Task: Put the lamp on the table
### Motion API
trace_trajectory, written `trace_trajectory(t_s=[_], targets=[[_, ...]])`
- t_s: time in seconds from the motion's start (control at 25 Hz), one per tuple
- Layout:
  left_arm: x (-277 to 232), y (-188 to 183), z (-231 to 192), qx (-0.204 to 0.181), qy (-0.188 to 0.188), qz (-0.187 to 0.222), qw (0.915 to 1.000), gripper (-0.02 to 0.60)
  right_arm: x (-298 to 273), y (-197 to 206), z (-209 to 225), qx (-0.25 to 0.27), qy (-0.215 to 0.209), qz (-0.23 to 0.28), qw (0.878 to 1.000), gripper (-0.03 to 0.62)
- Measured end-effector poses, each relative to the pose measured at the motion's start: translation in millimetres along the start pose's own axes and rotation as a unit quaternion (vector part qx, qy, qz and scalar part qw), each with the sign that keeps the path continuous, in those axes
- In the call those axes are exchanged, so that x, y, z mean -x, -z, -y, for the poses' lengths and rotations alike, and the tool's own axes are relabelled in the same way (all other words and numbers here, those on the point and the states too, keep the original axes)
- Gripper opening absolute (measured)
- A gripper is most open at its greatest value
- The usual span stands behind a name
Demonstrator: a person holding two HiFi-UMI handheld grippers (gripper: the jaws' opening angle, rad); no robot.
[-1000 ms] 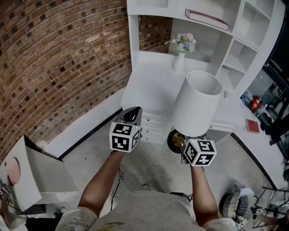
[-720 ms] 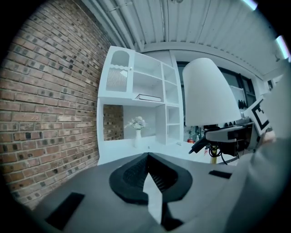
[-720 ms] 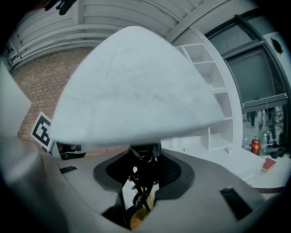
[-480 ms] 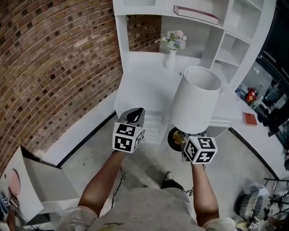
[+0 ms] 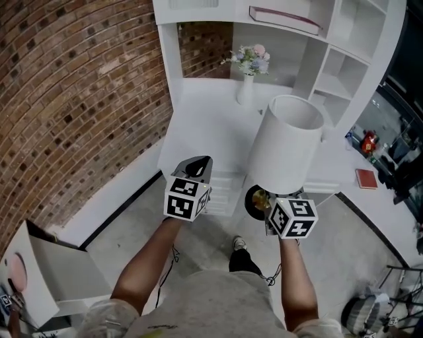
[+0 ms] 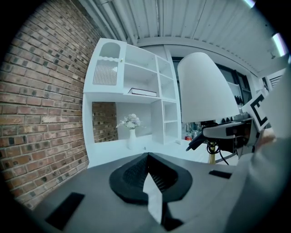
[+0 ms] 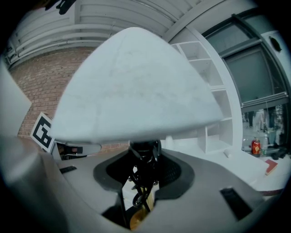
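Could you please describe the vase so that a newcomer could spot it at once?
Find the white desk beside the brick wall. At its back, below the shelf with the book, stands the vase. It is slim and white, and alone holds pale flowers.

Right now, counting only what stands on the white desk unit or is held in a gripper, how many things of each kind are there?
Lamp: 1 (held in the right gripper)
Vase of flowers: 1
Book: 1
Total: 3
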State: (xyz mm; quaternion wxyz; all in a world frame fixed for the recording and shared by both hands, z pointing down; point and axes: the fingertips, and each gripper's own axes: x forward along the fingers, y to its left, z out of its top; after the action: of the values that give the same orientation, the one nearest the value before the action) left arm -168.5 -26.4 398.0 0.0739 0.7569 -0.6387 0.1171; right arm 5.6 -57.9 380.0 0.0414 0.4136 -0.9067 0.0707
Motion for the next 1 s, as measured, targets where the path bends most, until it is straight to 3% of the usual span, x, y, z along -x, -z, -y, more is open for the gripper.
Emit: trace_trajectory(t_s=[1.0], targets=[[-195, -43, -6, 0.008, -0.050, -0.042, 0.9978, -0.005, -150, -32, 152, -0.001, -0.064, -0.015, 0.998, 0.143]])
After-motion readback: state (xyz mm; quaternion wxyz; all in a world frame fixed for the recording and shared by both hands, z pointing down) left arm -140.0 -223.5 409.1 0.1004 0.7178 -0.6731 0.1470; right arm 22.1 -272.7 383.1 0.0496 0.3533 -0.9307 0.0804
